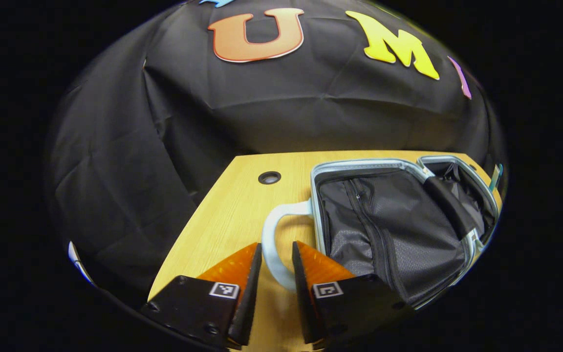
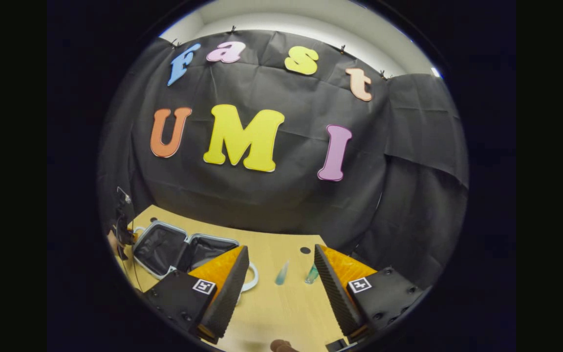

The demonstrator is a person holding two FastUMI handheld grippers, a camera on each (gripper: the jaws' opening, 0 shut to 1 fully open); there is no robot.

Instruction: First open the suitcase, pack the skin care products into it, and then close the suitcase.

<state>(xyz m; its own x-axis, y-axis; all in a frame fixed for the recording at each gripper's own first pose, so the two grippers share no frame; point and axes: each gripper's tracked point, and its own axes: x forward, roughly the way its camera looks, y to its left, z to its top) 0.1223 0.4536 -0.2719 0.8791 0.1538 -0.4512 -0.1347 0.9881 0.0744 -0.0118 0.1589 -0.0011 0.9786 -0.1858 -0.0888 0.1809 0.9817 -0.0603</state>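
Now the left tongs (image 1: pixel 276 266) sit low over the table (image 1: pixel 223 215), their fingers a little apart, one on each side of the pale handle (image 1: pixel 272 234) of the suitcase (image 1: pixel 389 220). Whether the pads actually press the loop I cannot tell — a sliver of gap seems to show on both sides. The case lies just ahead and to the right of these tongs, already open, both halves flat on the table with the dark lining up.

Over on the other side, the right tongs (image 2: pixel 281 283) hang wide open above bare wood, holding nothing. Straight ahead of them, between the fingers as the right gripper view looks, lie two skin care items: a slim bluish tube (image 2: pixel 281 274) and, just to its right, a greenish bottle (image 2: pixel 311 275). The tube lies with its long axis pointing roughly away from the tongs, so the open jaws already stand across its width. The bottle is partly hidden behind the right finger.

By my reckoning the opening is done and packing comes next. The right tongs are plainly the nearer pair to the products, and the suitcase (image 2: pixel 174 249) waits off to their left — so anything picked up would travel leftward to reach it.
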